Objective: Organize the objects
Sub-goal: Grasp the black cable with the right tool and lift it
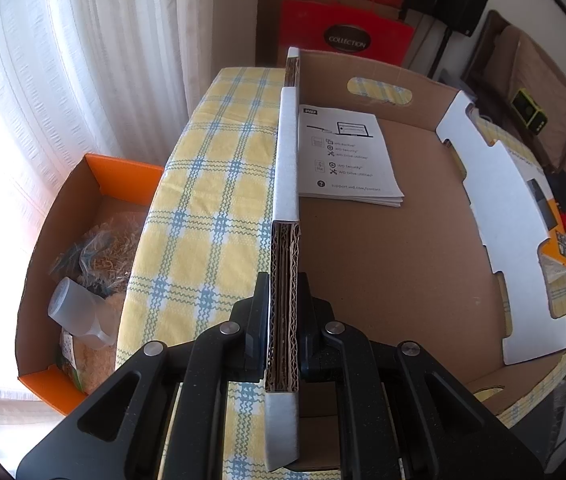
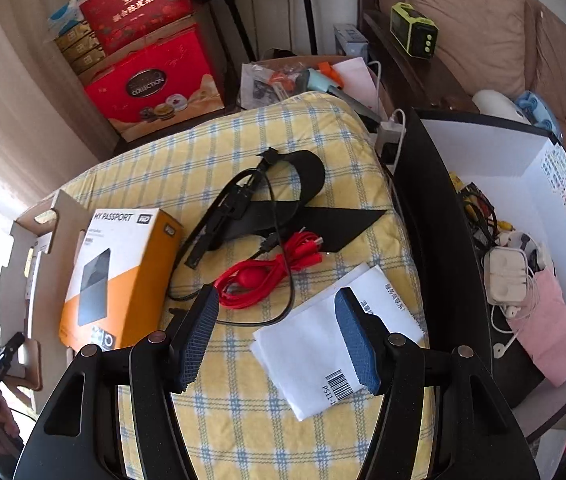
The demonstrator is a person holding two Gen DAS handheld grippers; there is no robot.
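Note:
My left gripper is shut on the left wall of a shallow cardboard box on the yellow checked cloth. A WD booklet lies flat inside it. My right gripper hangs open over the cloth with nothing between its blue pads. Its right finger hides part of a white leaflet. Just beyond the fingertips lies a coiled red cable, crossed by a black cable, with a black strap behind. An orange and white My Passport carton lies to the left, beside the cardboard box.
On the floor to the left sits an orange box holding a plastic jar and bags. A white-lined box of cables and earphones stands right of the table. Red gift bags and clutter line the far side.

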